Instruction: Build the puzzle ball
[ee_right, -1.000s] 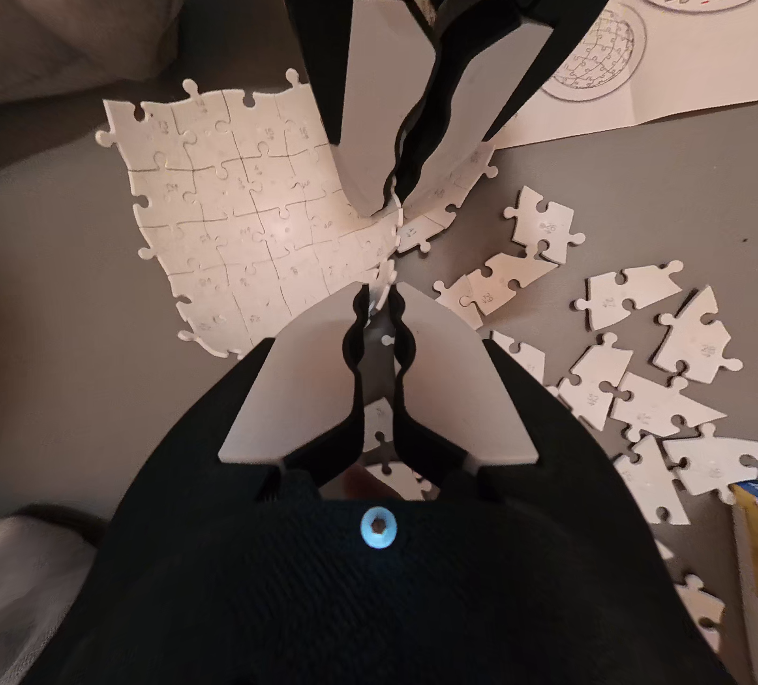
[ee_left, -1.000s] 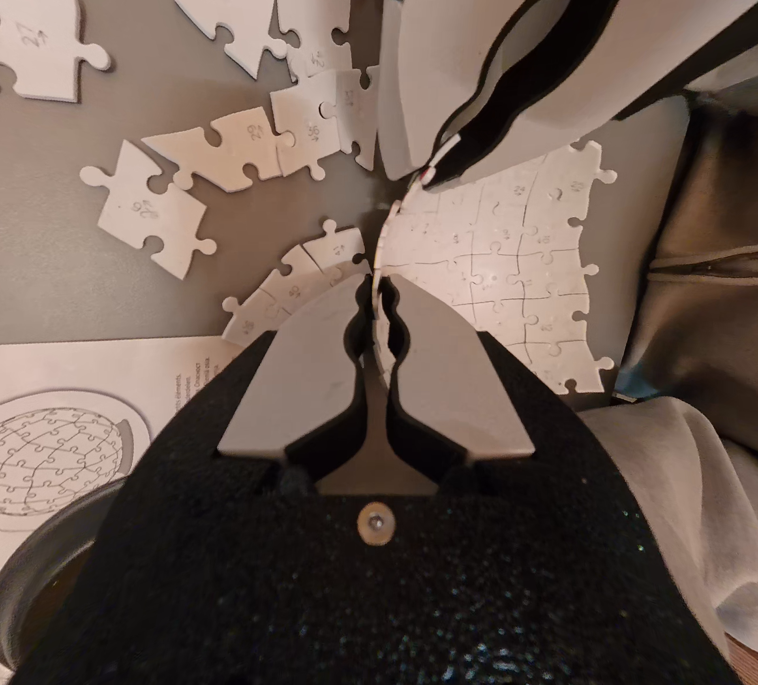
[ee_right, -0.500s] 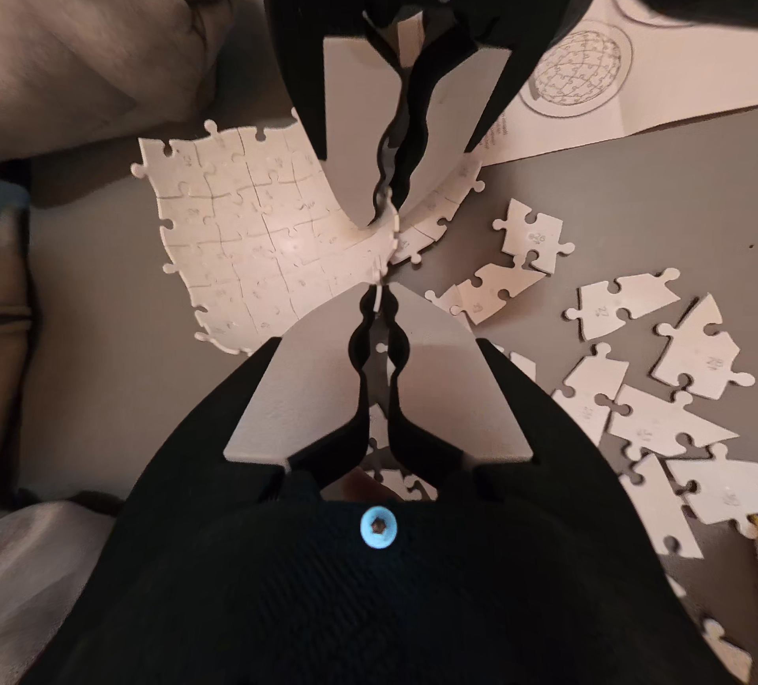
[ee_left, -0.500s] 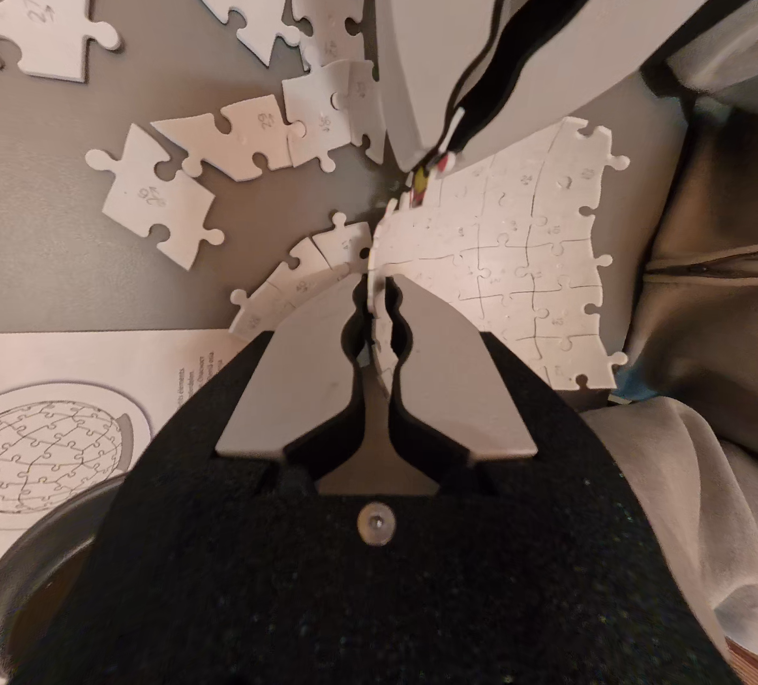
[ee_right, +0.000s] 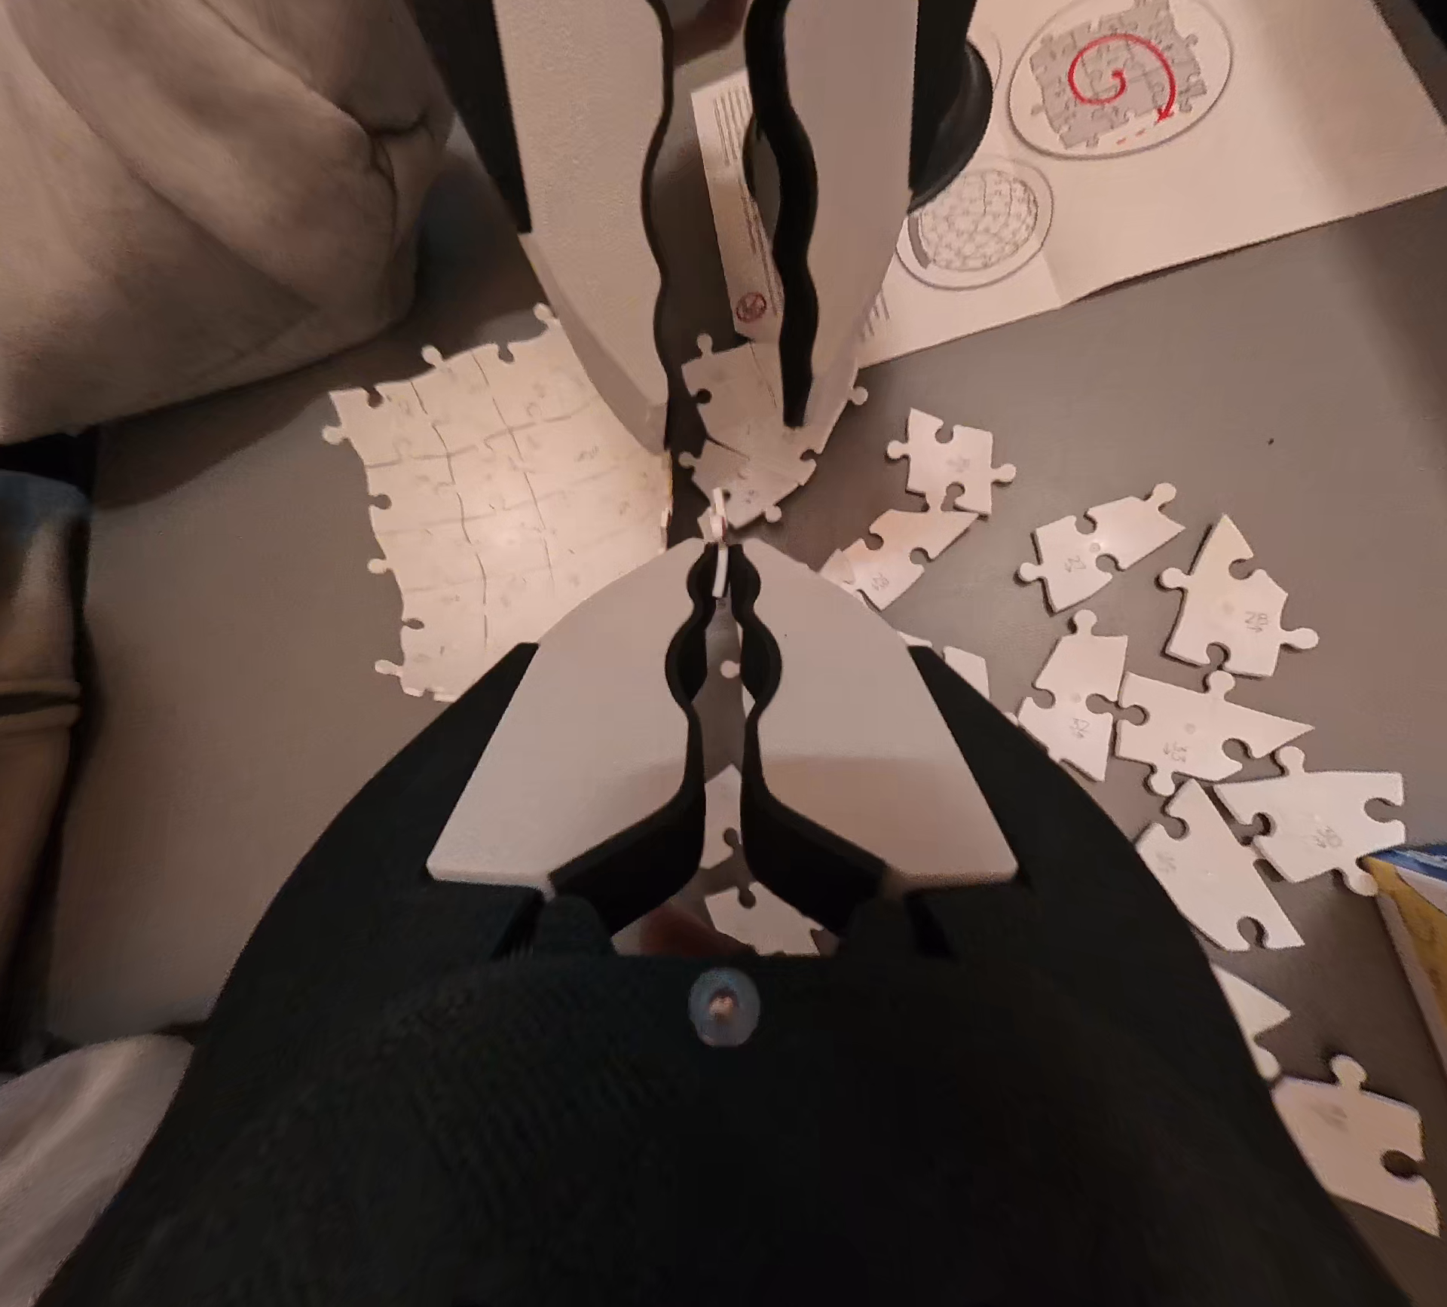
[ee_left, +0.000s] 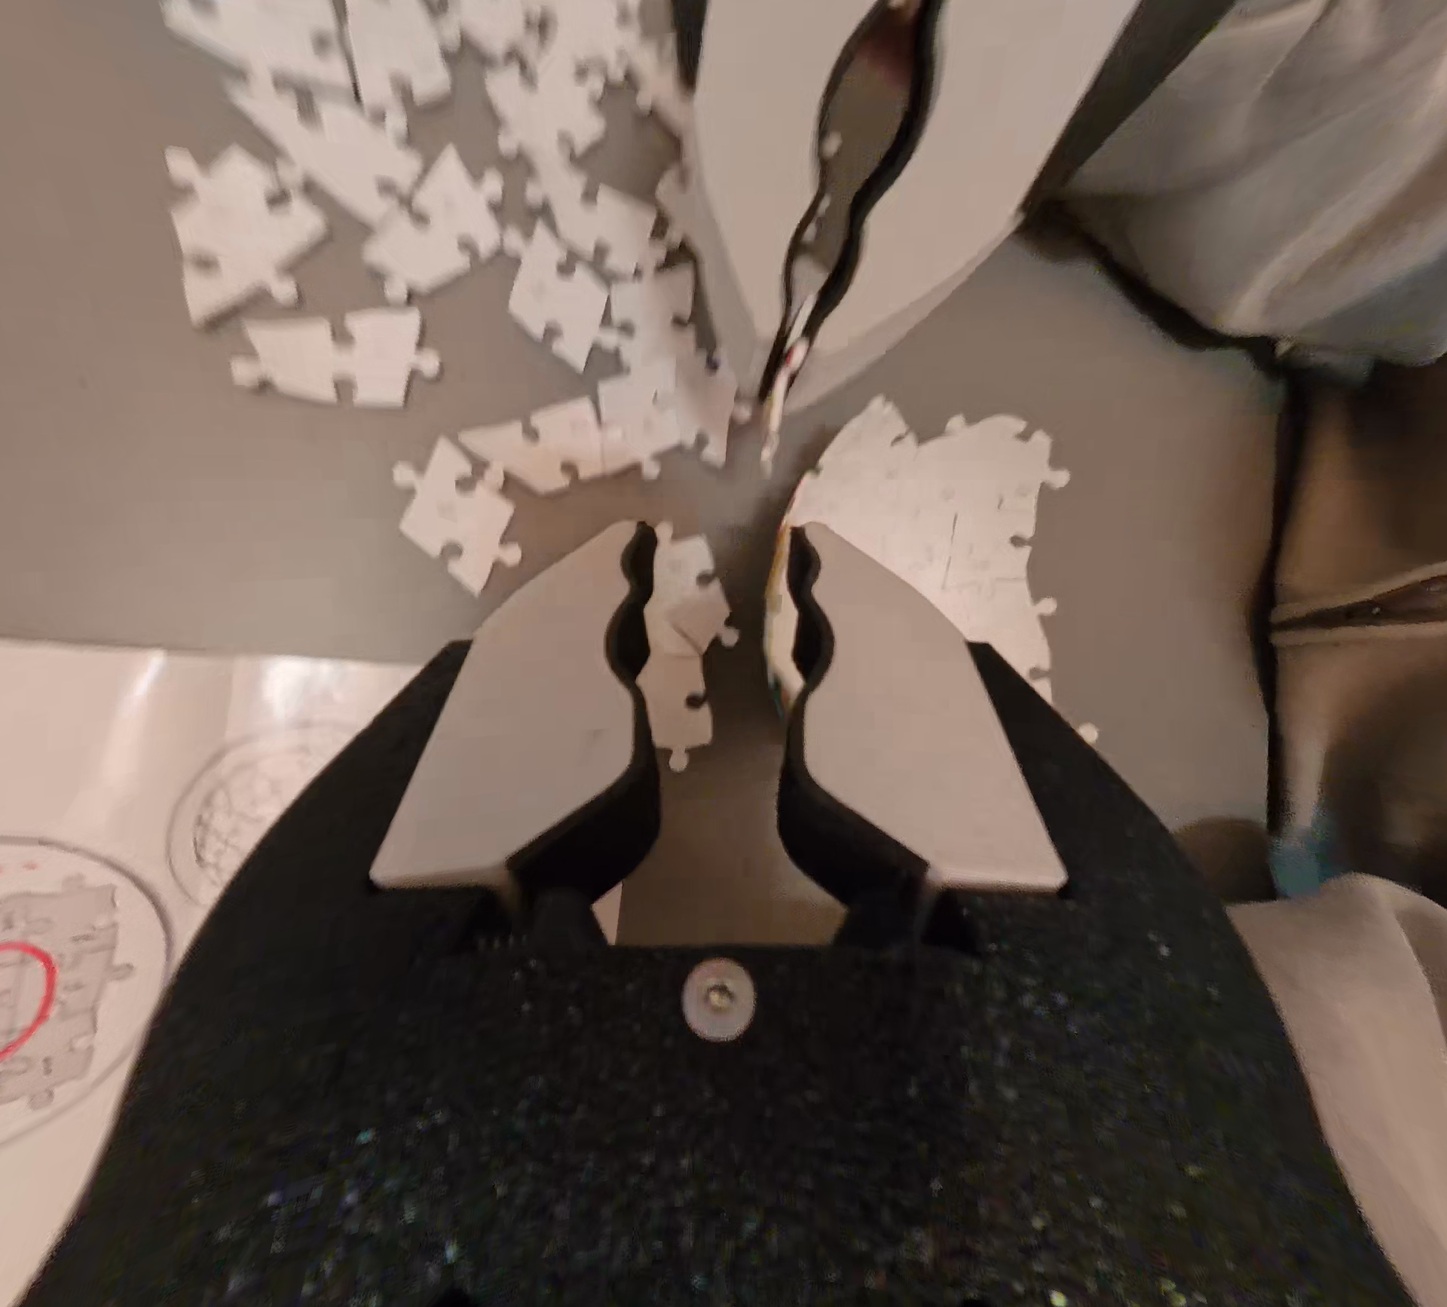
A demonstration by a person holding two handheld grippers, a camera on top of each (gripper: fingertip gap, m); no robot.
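The curved sheet of joined white puzzle pieces [ee_right: 501, 525] lies on the grey table [ee_right: 235, 799]; it also shows in the left wrist view [ee_left: 940, 525]. My left gripper [ee_left: 716, 533] is open, and the sheet's edge lies against its right finger. It hangs above a short strip of joined pieces [ee_right: 744, 463] in the right wrist view [ee_right: 728, 424]. My right gripper [ee_right: 716, 549] is shut on a single puzzle piece [ee_right: 717, 521], held edge-on close to the sheet's edge. The right gripper also shows in the left wrist view [ee_left: 771, 400].
Several loose white pieces [ee_right: 1174, 721] lie spread to the right of the sheet [ee_left: 438, 228]. A paper instruction sheet [ee_right: 1174, 95] lies behind the left gripper. Grey cloth [ee_right: 196, 134] bounds the sheet's far side. A blue box corner [ee_right: 1409, 901] sits at the table's edge. My two grippers' fingertips are within a few centimetres of each other.
My left gripper has opened, let go of the joined sheet's edge and drawn back. The sheet has dropped flatter on the table. My right gripper still holds its piece.
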